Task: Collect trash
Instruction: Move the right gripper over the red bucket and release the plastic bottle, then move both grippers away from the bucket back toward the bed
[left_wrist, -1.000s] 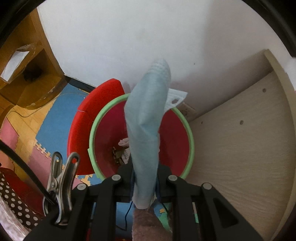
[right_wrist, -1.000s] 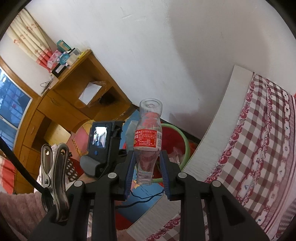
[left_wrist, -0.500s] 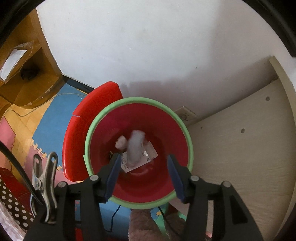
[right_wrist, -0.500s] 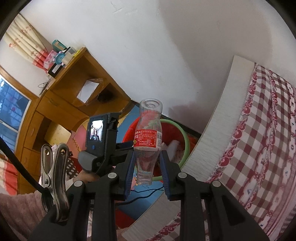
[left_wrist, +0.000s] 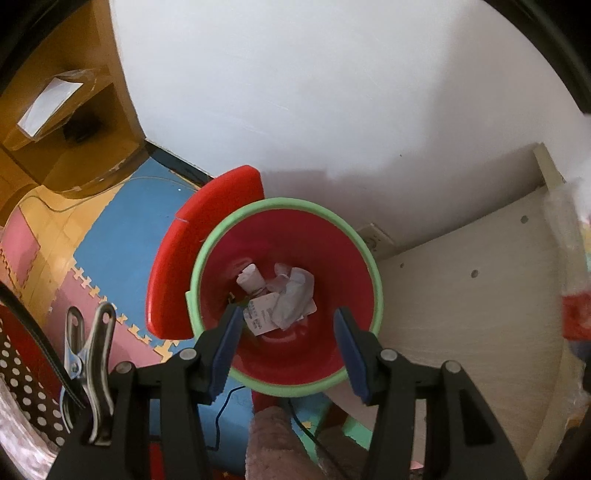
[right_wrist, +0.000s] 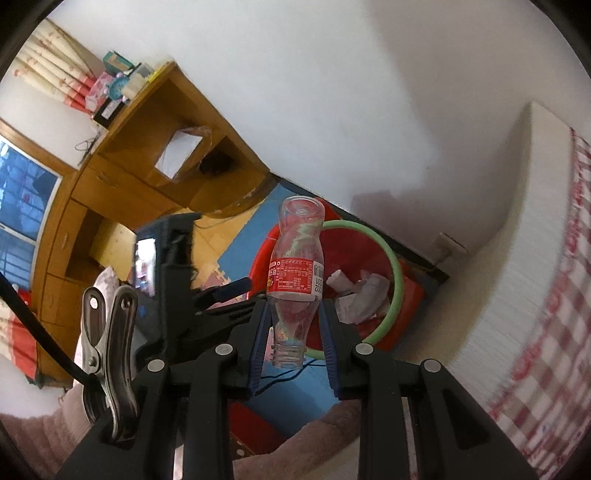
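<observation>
I see the red bin (left_wrist: 325, 354) with its green rim standing on the foam floor mat (left_wrist: 110, 254), between the white wall and a pale wooden panel (left_wrist: 461, 314), with a red lid (left_wrist: 173, 266) leaning beside it. From the right wrist view the same bin (right_wrist: 397, 273) sits just ahead and below, near the checked bedcover (right_wrist: 546, 295).

Inside the bin lies the collected trash (left_wrist: 284, 299): crumpled pale paper, a small white roll and a printed slip at the bottom. I judge that part of the job done.

My left gripper (left_wrist: 288, 332) hangs directly above the bin mouth with its jaws apart and nothing between the blue pads (left_wrist: 227, 339); it carries no load now.

What is left, as far as I can tell, is the plastic bottle (right_wrist: 295, 273). My right gripper (right_wrist: 293, 332) clamps it upside down by the narrow lower part near the neck, base pointing away from me, red label showing. The bottle is empty, uncapped and above the near side of the bin, not yet over its centre.

I judge the next step to be carrying the bottle over the opening and letting go. Whether more trash waits elsewhere in the room I cannot tell from these views.
</observation>
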